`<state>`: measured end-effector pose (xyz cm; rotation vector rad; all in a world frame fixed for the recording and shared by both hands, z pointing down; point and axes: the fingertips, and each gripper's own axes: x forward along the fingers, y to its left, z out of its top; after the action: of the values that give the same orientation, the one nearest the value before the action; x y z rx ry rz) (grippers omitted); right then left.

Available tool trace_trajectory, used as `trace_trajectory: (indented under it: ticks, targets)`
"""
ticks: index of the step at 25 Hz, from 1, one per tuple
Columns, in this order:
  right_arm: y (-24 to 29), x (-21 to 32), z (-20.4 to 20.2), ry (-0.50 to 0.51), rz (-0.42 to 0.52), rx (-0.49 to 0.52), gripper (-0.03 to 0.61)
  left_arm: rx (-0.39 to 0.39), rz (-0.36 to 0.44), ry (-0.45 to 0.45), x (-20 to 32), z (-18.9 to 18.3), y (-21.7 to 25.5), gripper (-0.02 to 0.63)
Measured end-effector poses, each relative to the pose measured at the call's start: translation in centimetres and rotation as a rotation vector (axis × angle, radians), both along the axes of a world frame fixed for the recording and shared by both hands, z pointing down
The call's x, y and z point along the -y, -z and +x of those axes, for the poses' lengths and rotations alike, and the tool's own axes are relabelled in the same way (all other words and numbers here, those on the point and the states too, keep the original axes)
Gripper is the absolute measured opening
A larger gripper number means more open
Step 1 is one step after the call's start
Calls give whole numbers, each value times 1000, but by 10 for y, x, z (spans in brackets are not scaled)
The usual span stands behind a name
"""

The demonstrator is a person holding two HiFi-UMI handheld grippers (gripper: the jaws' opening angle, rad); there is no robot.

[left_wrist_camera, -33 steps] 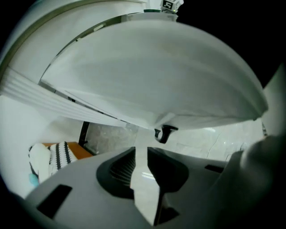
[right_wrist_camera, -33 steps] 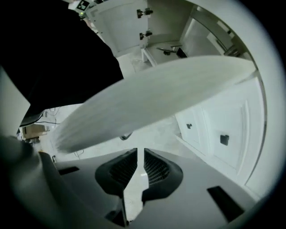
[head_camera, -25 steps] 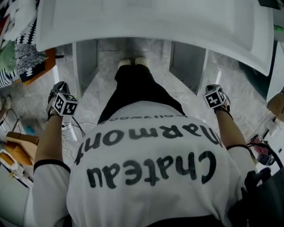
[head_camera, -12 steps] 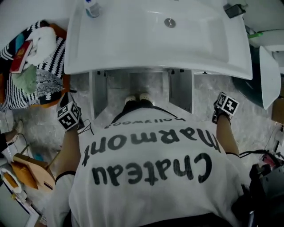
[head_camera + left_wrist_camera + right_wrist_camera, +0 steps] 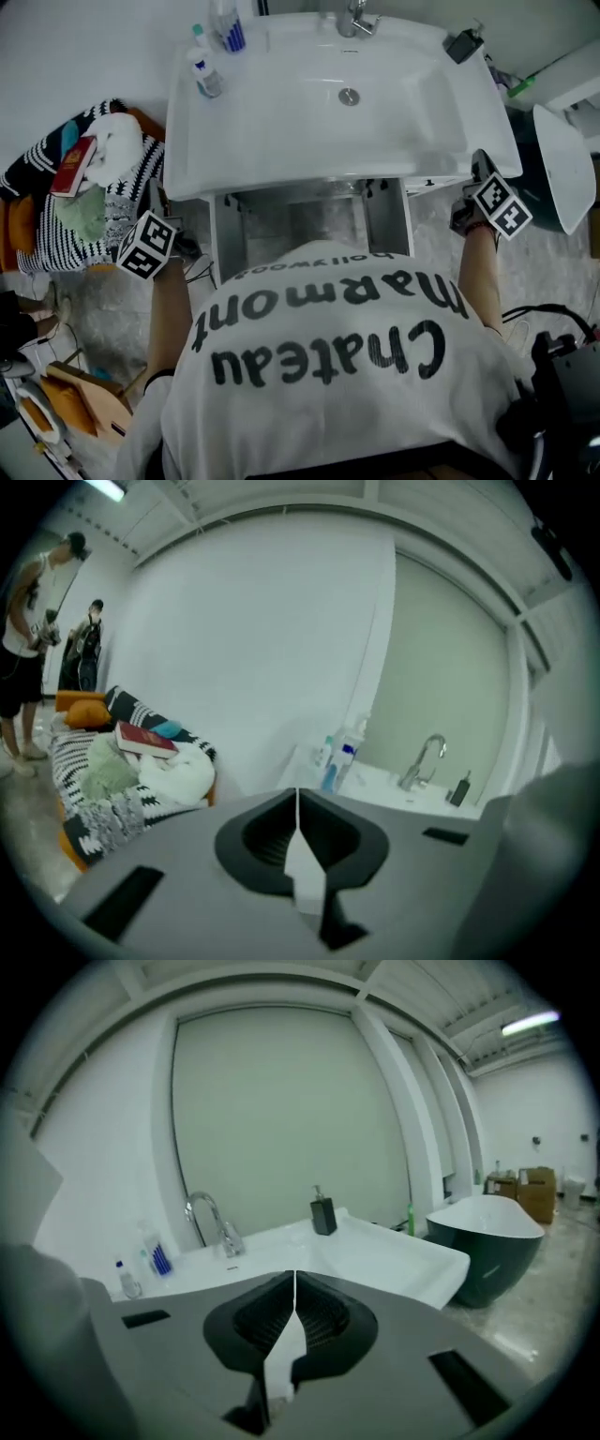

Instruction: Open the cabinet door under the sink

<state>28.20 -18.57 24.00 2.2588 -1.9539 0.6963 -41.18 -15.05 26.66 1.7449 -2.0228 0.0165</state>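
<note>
From above, the white sink [image 5: 281,122] sits over a cabinet whose two doors stand swung out: left door [image 5: 228,246], right door [image 5: 386,217], with the bare interior [image 5: 309,220] between them. My left gripper [image 5: 153,208] hangs left of the sink's front corner, touching nothing. My right gripper [image 5: 480,169] is up at the sink's right front corner. Each gripper view shows jaws pressed together and holding nothing: left gripper [image 5: 298,799], right gripper [image 5: 294,1281]. Both look across the sink top toward the faucet [image 5: 214,1222].
Bottles [image 5: 228,28] and a black soap dispenser [image 5: 464,44] stand on the sink. A pile of striped cloth with a red book [image 5: 73,167] lies left. A dark bathtub [image 5: 487,1241] stands right. People [image 5: 23,649] stand far left.
Both grippers have risen from low beside the open doors to sink-rim height and have rolled. The head view has lifted, and the whole sink top now shows.
</note>
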Motion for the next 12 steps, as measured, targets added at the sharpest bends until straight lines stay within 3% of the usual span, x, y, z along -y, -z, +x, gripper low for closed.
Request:
trace_trajectory:
  ticks: [4, 9, 12]
  targets:
    - [48, 24, -57, 162, 137, 91, 15, -138, 90, -168, 20, 54, 36, 15]
    - [88, 32, -146, 386, 224, 133, 15, -175, 126, -348, 31, 118, 69, 15]
    - [88, 30, -206, 556, 204, 130, 15, -198, 136, -477, 33, 160, 83, 15]
